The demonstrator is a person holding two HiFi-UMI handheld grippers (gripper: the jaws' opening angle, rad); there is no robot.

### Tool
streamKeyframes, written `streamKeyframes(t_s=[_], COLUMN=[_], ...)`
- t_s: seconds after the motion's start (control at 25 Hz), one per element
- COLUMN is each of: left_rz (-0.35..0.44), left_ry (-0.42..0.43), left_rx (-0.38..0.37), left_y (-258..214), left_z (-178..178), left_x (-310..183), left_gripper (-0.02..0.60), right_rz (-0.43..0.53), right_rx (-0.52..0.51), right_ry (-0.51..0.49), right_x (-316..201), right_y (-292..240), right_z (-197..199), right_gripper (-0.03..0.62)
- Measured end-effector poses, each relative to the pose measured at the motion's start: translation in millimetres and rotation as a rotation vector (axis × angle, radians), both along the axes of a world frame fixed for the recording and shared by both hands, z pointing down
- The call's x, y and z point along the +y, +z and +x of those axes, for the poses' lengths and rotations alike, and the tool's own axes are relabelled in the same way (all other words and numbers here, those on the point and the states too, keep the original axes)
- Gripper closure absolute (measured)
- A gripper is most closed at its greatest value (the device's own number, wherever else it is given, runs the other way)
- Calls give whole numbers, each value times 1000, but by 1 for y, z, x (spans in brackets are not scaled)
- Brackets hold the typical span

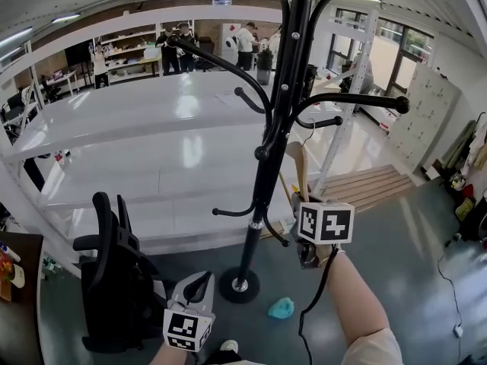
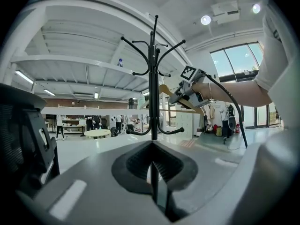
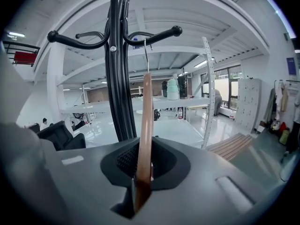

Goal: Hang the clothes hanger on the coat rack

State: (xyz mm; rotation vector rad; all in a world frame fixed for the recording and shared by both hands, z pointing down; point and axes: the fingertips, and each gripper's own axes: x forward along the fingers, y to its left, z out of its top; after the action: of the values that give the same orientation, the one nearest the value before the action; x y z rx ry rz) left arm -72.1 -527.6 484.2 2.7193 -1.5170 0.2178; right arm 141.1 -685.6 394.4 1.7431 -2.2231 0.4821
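The black coat rack stands on a round base just in front of me, and its curved arms spread out above. My right gripper is raised beside the pole and shut on the wooden clothes hanger. In the right gripper view the hanger is edge-on. Its metal hook reaches up just under a ball-tipped rack arm; I cannot tell whether they touch. My left gripper hangs low at the left, shut and empty, facing the coat rack.
A black office chair stands close at the lower left. White shelving runs behind the rack. A blue cloth-like item lies on the floor by the base. A wooden pallet is at the right. People stand far back.
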Motion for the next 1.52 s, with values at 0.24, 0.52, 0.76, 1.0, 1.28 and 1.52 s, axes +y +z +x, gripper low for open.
streamKeyframes(t_s=[0.24, 0.52, 0.76, 1.0, 1.28, 1.52], left_rz=[-27, -27, -15, 23, 84, 122], left_ry=[0, -26, -37, -17, 15, 37], left_rx=[4, 10, 9, 17, 30, 30], left_y=[9, 8, 0, -16, -41, -57], left_z=[3, 2, 2, 16, 40, 60], left_x=[8, 17, 28, 44, 70, 105], left_gripper=[581, 581, 581, 581, 581, 581], right_rz=[27, 94, 350, 456, 452, 412], right_rx=[-15, -87, -5, 43, 56, -1], right_ry=[4, 11, -8, -13, 9, -21], right_x=[0, 11, 37, 90, 166, 226], right_y=[3, -7, -62, -90, -50, -18], right_z=[-4, -3, -3, 1, 9, 10], right_gripper=[539, 524, 390, 418, 528, 568])
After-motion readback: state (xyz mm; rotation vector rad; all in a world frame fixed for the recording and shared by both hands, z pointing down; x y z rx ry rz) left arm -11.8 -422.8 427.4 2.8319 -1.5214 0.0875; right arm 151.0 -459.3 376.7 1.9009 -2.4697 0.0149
